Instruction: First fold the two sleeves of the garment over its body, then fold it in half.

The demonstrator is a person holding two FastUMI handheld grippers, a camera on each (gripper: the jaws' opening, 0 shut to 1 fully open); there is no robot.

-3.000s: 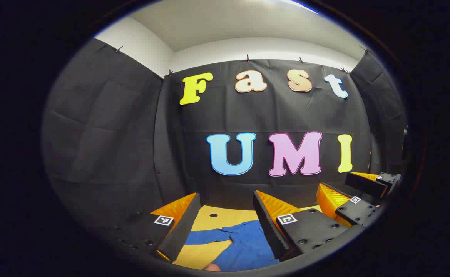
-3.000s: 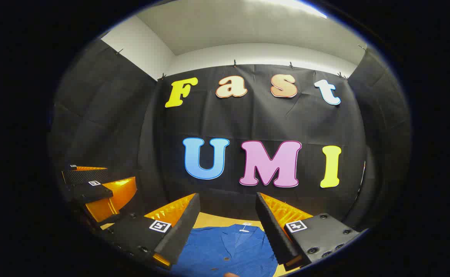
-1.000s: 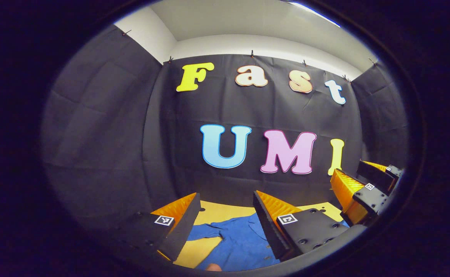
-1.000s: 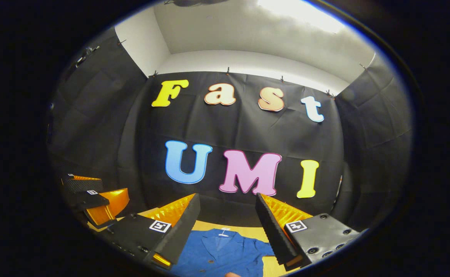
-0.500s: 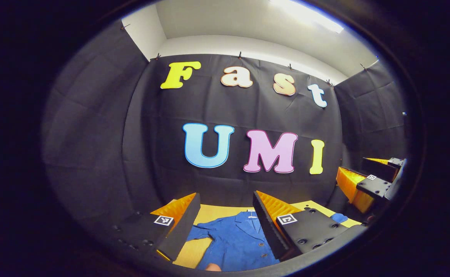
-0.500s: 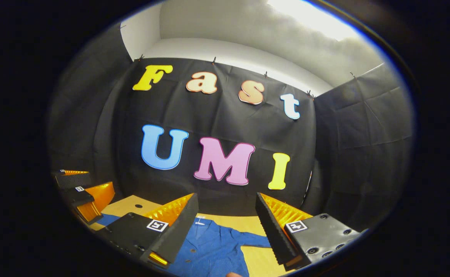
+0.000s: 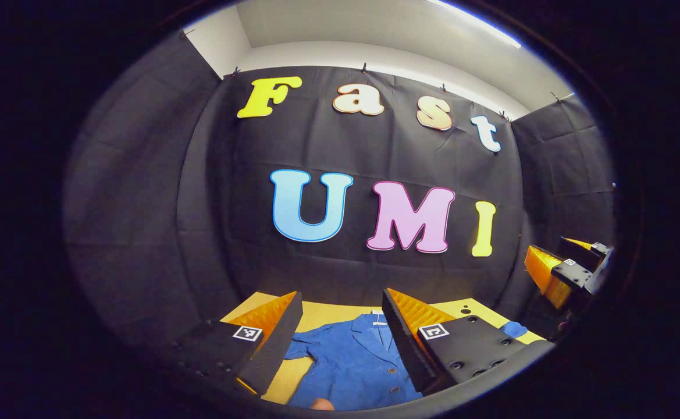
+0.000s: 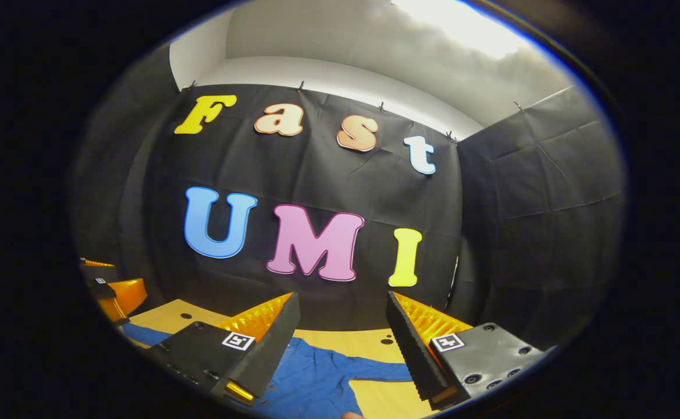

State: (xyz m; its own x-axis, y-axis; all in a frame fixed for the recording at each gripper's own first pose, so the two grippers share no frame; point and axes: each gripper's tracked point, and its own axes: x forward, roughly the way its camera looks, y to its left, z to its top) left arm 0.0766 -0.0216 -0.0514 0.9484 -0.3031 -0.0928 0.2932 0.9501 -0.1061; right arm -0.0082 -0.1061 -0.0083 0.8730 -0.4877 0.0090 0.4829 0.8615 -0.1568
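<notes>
Left gripper view: left gripper (image 7: 340, 326) hung above the blue shirt (image 7: 351, 364), fingers spread wide, nothing between them.
Right gripper view: right gripper (image 8: 342, 329) was also released and empty, hovering over the right sleeve (image 8: 374, 369).
Shirt: lay flat on the table (image 8: 159, 317), sleeves out, nothing folded yet imo.
Tip: I'd pinch each sleeve near the cuff, lift low and lay it across the chest so nothing bunches.
Surface: yellowish wooden top with small holes.
Room: black cloth walls, white ceiling.
</notes>
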